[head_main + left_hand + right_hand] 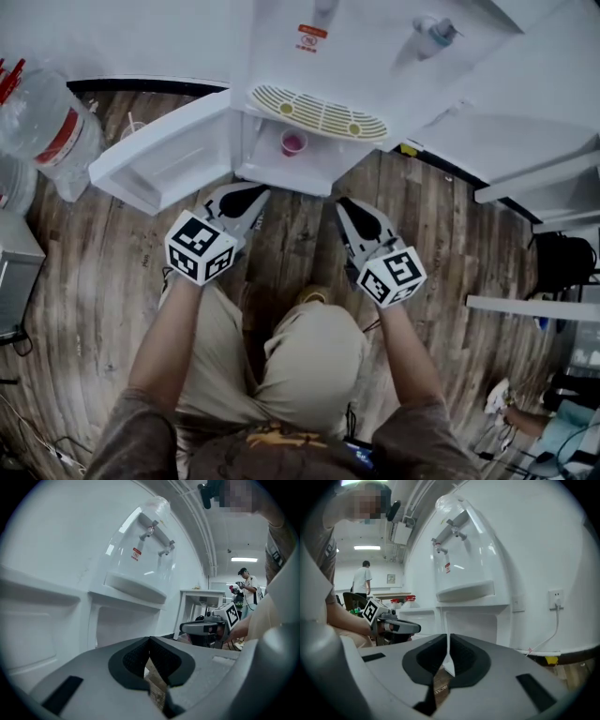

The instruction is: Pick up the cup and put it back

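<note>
Both grippers empty rn. L gripper [246,197] has its jaws together w/ nothing between them, and the R gripper [351,208] is the same: pads meeting, only floor showing past them. The cup [293,142], pink, stands upright w/ its mouth up inside the lower compartment [267,167] of the water dispenser, just under the drip tray [319,112], w/ the cabinet door [155,164] swung open to the left. The key relation is that the cup lies straight ahead and between the two grippers, deeper in the recess than either tip. Both point in at it from outside the opening. L looks a touch nearer imo, but it's close. Its long axis is vertical, so I'd come in level from the front w/ jaws opened either side of the wall. Neither gripper view shows the cup, so I'm judging its depth in the recess from the head view only.
</note>
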The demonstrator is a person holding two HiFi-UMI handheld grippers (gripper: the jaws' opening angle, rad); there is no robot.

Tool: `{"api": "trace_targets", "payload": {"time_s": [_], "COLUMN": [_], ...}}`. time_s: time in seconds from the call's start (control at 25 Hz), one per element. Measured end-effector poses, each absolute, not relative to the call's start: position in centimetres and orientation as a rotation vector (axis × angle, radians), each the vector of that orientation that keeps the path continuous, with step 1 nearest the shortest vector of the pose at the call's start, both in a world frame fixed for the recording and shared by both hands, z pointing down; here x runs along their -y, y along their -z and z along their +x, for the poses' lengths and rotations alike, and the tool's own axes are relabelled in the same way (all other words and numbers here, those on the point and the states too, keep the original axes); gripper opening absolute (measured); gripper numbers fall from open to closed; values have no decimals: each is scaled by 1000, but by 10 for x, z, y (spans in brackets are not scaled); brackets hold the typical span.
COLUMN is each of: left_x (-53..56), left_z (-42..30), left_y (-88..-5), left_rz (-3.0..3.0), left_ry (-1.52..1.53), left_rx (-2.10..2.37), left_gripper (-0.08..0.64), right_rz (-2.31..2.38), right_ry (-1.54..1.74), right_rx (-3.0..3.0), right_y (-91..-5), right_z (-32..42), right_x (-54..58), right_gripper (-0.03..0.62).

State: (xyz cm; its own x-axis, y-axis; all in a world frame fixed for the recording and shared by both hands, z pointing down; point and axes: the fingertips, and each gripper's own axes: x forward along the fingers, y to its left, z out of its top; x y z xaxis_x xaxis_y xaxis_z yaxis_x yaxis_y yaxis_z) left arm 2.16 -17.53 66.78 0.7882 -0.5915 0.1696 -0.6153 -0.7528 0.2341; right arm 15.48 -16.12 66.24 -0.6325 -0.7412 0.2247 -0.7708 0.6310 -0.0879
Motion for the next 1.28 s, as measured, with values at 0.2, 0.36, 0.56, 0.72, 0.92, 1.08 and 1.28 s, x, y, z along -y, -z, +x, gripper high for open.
{"api": "trace_targets", "payload": {"time_s": [0.2, 0.36, 0.56, 0.72, 0.92, 1.08, 1.28], "left_x": [172, 172, 174, 156, 126, 101, 73], "left_z": [29, 30, 34, 33, 26, 28, 31], "left_y": [-634, -587, -525, -453, -334, -239, -128], "left_rz": [2724, 2728, 2679, 2633, 2571, 2558, 2564], "left_ry": [-82, -33, -33, -63, -84, -133, -170], "left_rx": [966, 958, 1009, 1055, 1086, 1060, 1004], "left_gripper": [2, 2, 3, 3, 2, 3, 2], "right_rz": [1171, 1160, 1113, 1077, 1002, 1010, 1018], "right_ry": [-189, -213, -278, -347, -367, -430, -474], "right_rx": [2685, 2704, 2748, 2759, 2758, 2776, 2799], "right_y": [-643, -609, -535, -457, -337, -237, -124], "right_z": [138, 131, 127, 123, 119, 127, 132], "right_x": [158, 163, 168, 159, 134, 116, 94], "right_gripper": [3, 4, 3, 3, 5, 5, 5]}}
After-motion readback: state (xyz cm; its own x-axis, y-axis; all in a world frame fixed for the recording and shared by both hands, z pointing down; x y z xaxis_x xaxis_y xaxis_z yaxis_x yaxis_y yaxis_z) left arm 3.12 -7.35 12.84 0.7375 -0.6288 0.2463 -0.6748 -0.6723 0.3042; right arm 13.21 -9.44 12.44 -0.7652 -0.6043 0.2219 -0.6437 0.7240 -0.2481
